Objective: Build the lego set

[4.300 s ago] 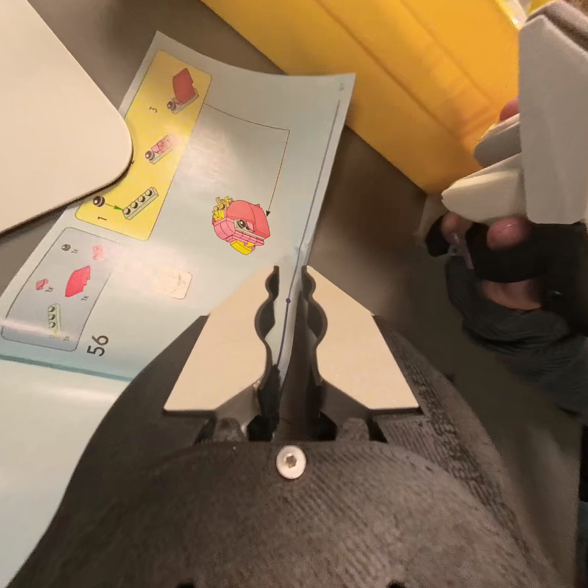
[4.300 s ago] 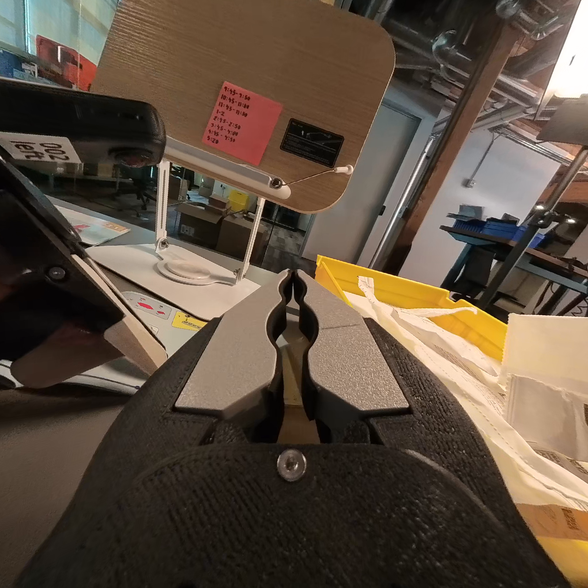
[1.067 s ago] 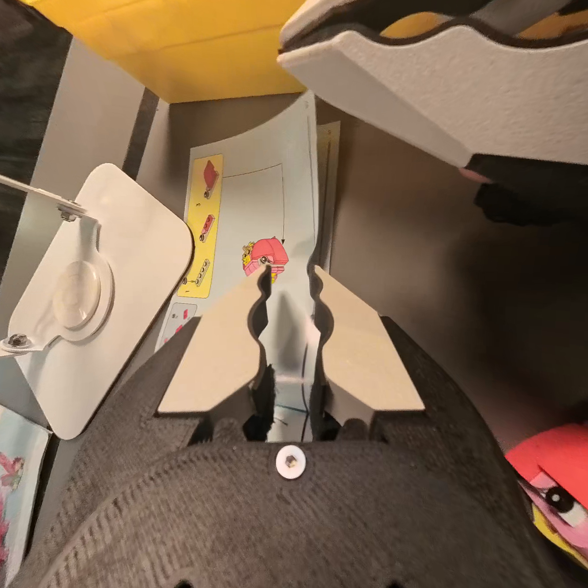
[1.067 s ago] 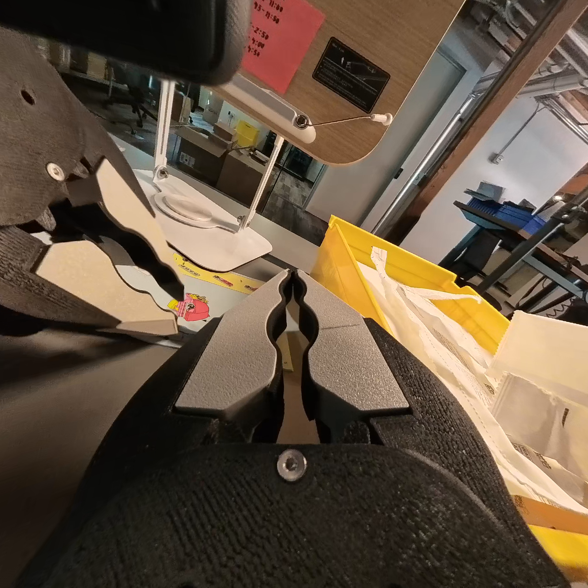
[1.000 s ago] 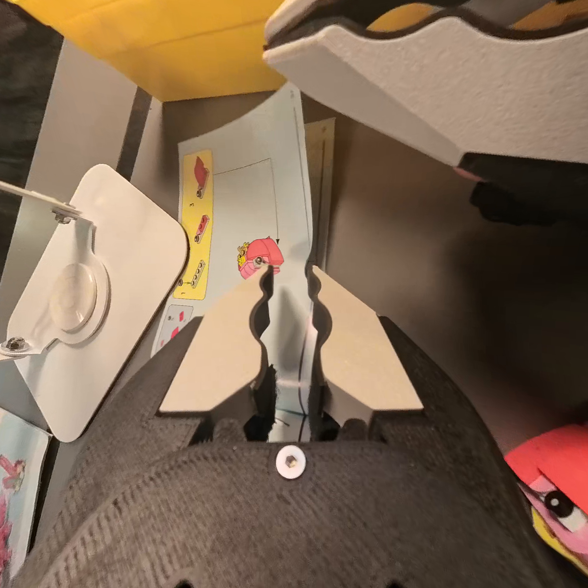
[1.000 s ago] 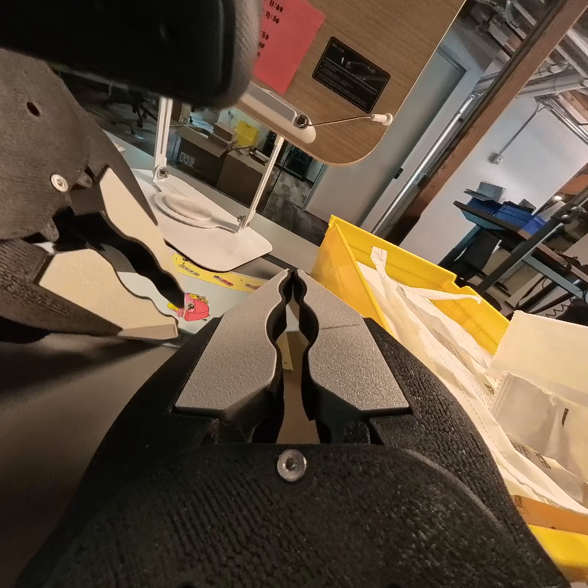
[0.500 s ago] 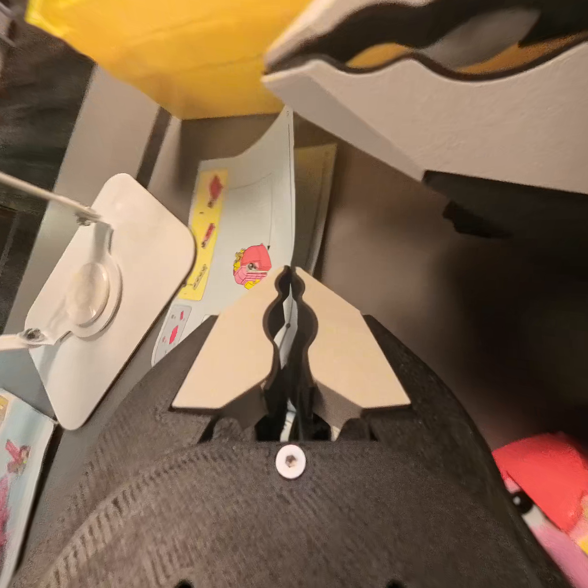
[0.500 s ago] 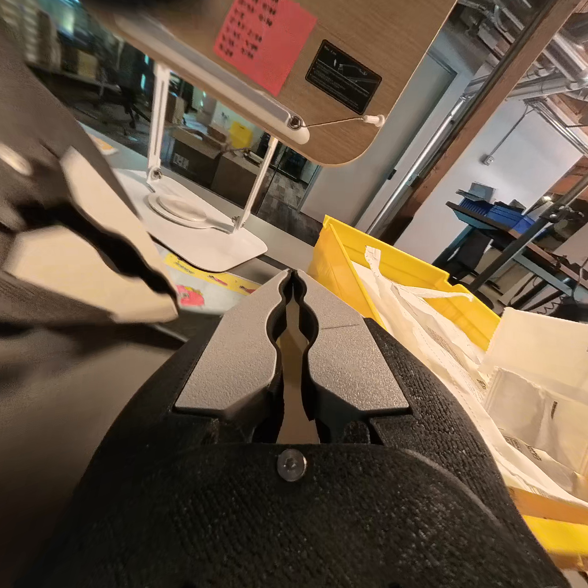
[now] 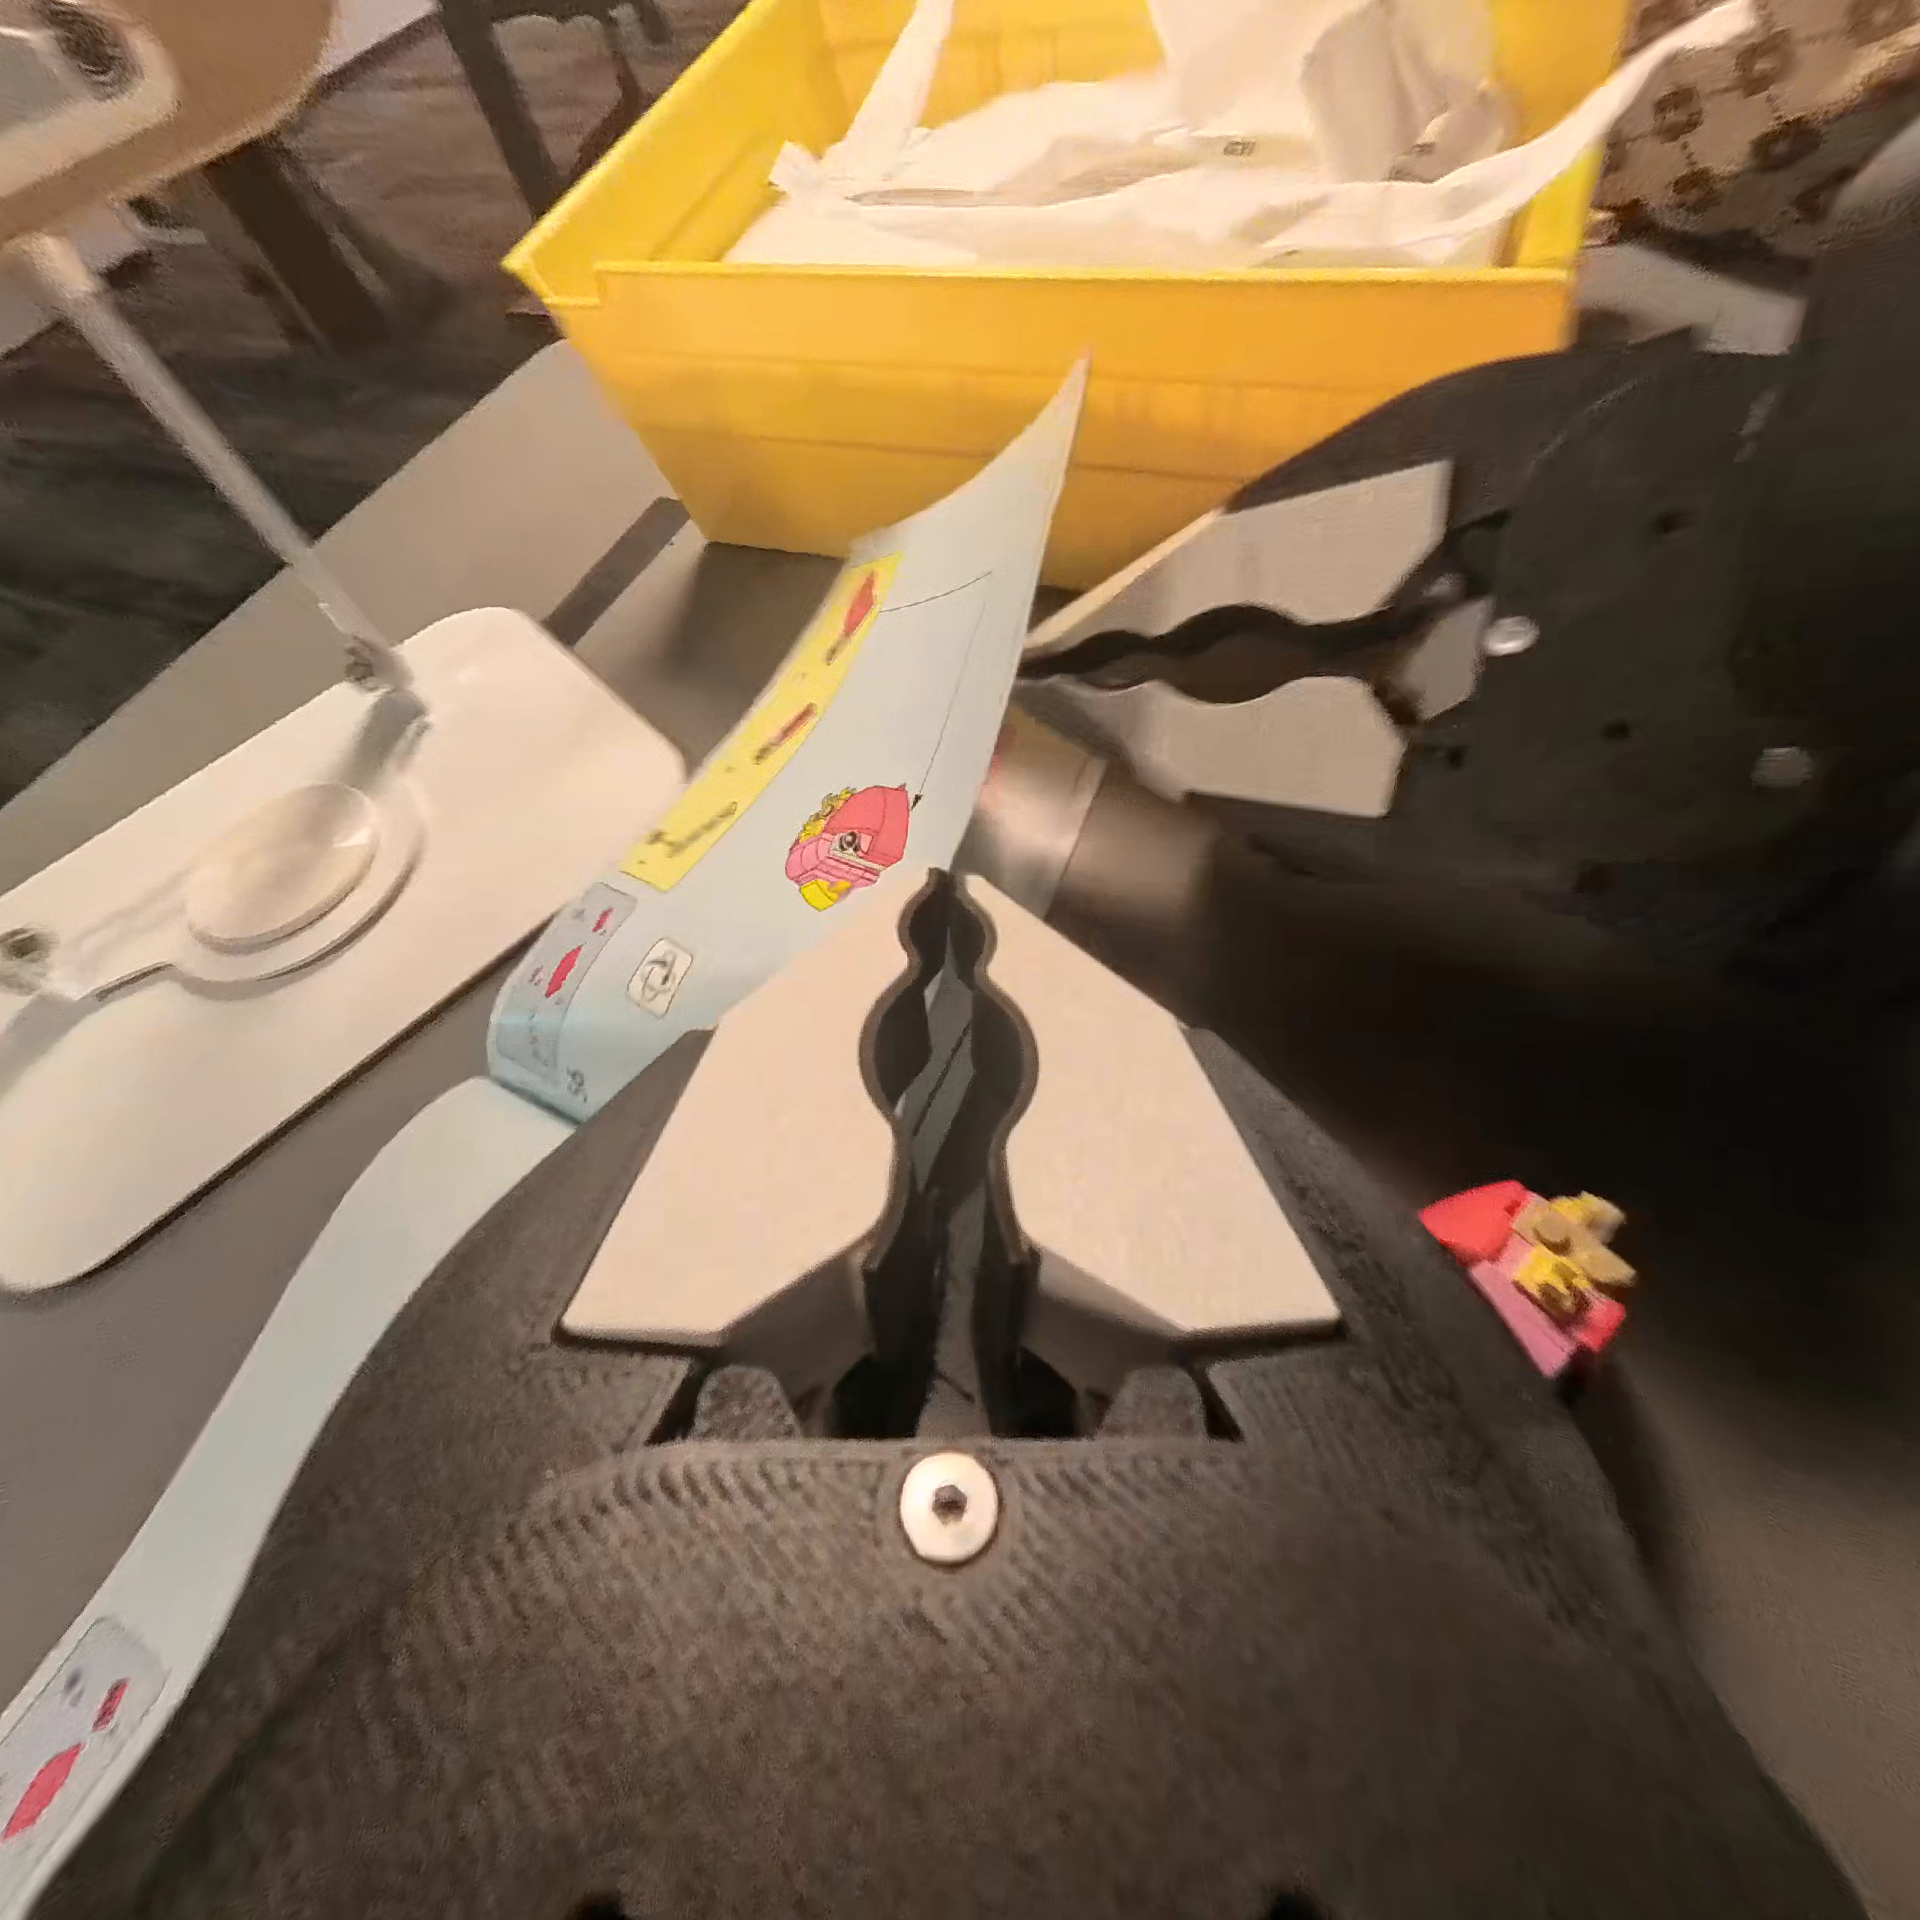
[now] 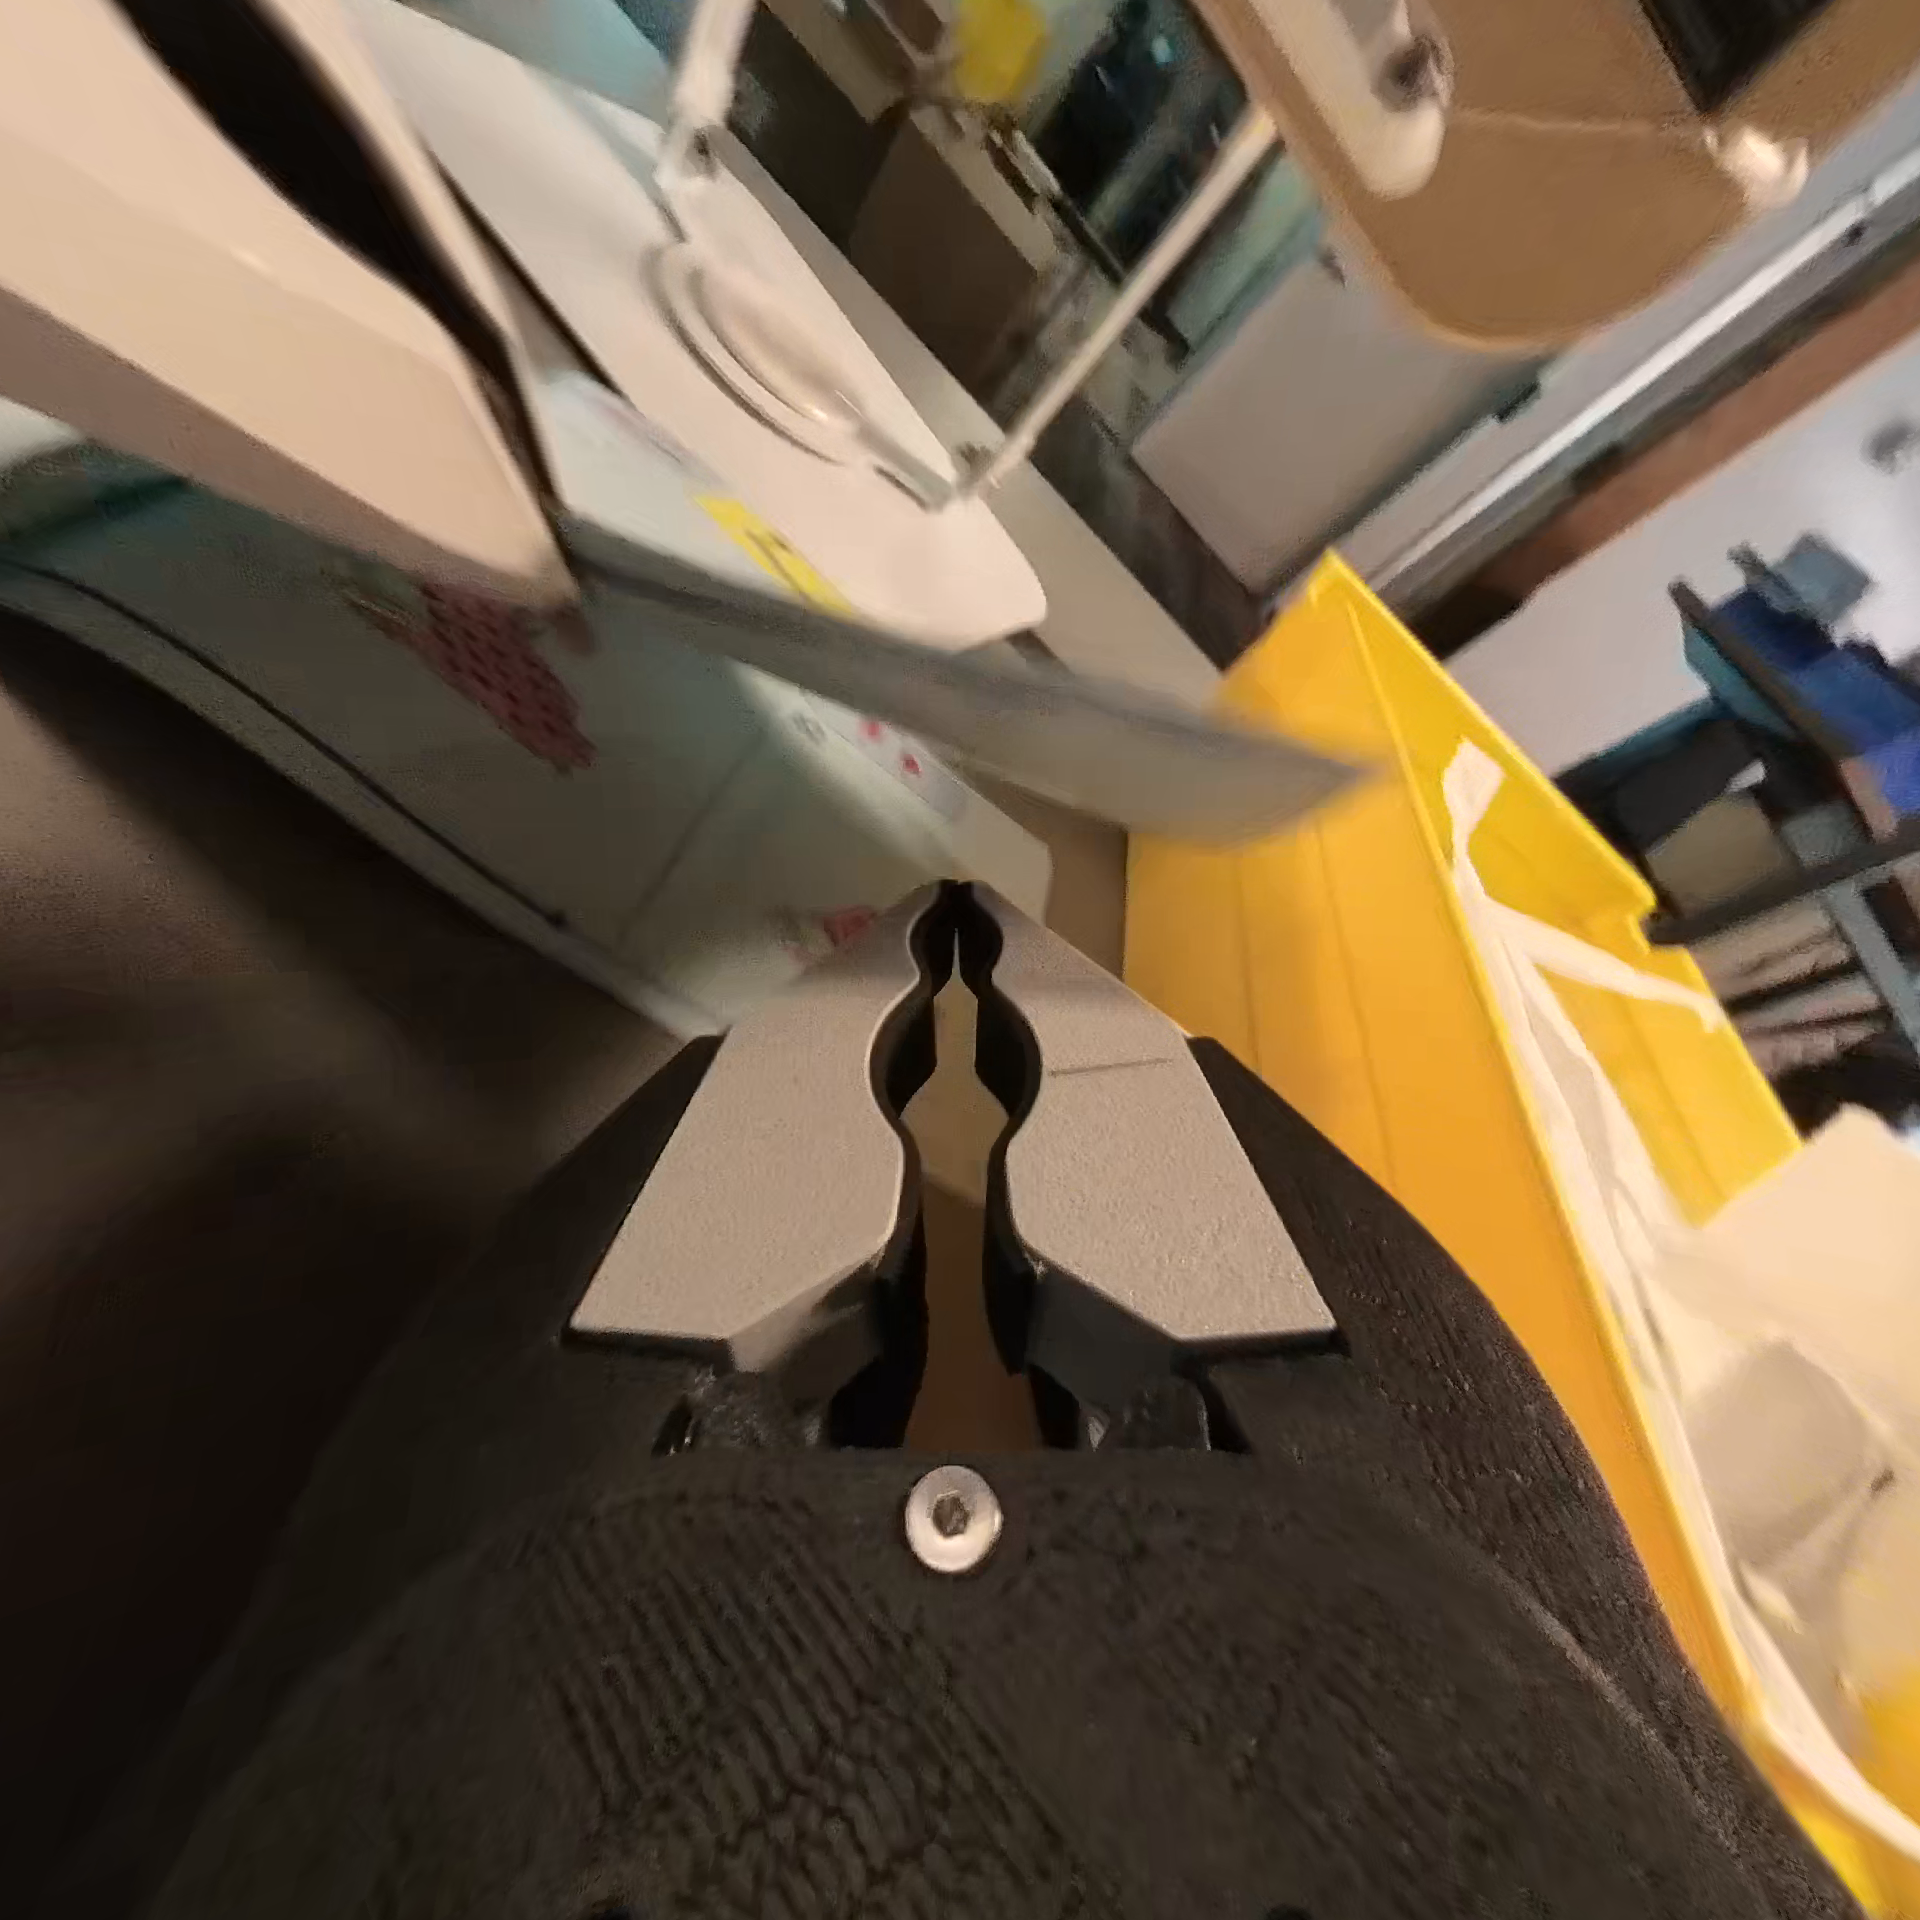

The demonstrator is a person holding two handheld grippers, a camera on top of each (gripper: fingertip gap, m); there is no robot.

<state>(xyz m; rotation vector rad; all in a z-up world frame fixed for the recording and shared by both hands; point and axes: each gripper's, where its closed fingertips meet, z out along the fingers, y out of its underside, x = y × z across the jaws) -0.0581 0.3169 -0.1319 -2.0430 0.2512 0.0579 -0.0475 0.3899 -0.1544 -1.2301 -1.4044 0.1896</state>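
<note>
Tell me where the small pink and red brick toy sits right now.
In the left wrist view, the brick toy lies on the dark table at the right, beside the left gripper body.

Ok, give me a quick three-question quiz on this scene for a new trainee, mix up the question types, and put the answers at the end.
1. True or false: the left gripper is shut on the light blue instruction page.
2. Multiple choice: what fills the yellow bin? A) white crumpled bags B) red bricks C) tools
3. Fill in: the small pink and red brick model lies to the ___ of the left gripper in the left wrist view.

Key:
1. True: the page is pinched between its fingers and curves upward.
2. A.
3. Right.
</note>
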